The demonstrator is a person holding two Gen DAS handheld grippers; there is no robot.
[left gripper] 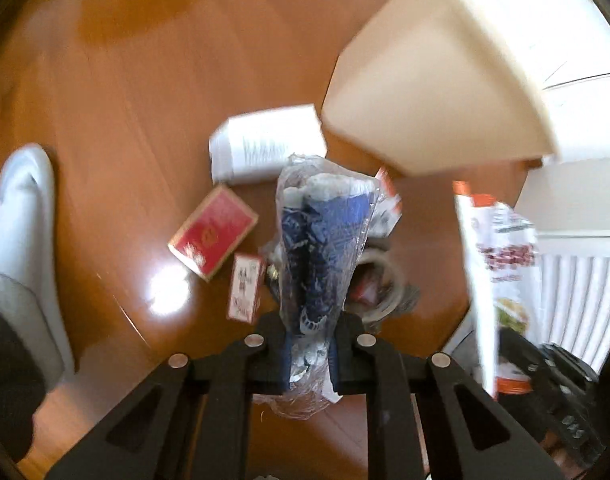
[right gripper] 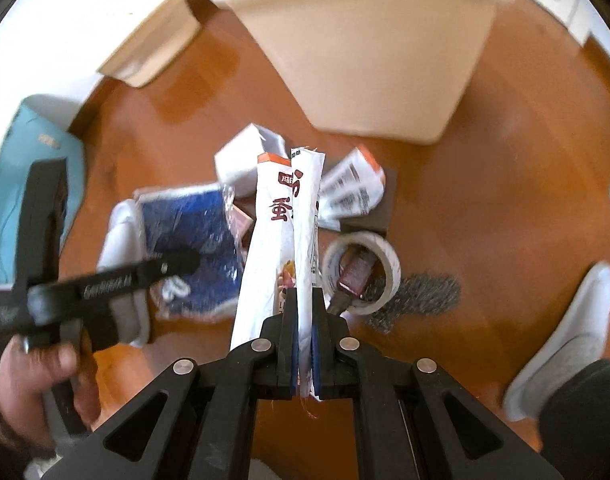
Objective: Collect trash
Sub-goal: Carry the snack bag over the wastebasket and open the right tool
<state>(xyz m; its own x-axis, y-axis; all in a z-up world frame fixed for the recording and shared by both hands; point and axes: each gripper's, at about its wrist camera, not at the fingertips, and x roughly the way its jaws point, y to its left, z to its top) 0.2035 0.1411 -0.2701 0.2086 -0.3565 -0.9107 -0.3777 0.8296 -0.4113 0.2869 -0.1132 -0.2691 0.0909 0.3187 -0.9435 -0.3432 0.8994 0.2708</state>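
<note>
My left gripper (left gripper: 309,356) is shut on a clear plastic bag (left gripper: 321,240) with blue and white stuff inside, held above the wooden floor. My right gripper (right gripper: 305,344) is shut on a white snack packet (right gripper: 281,232) with red characters and an orange top, also lifted off the floor. The same packet (left gripper: 501,272) hangs at the right of the left wrist view. In the right wrist view the left gripper (right gripper: 185,264) and its blue bag (right gripper: 189,232) show at the left, held by a hand (right gripper: 33,368). A cream bin (left gripper: 437,92) (right gripper: 377,48) stands just beyond.
On the floor lie a white box (left gripper: 265,144), a red box (left gripper: 213,232), a small red-and-white box (left gripper: 245,288), a tape roll (right gripper: 361,268), a grey scouring pad (right gripper: 421,292) and a crumpled white-and-orange packet (right gripper: 353,184). White shoes (left gripper: 25,240) (right gripper: 565,340) stand at either side.
</note>
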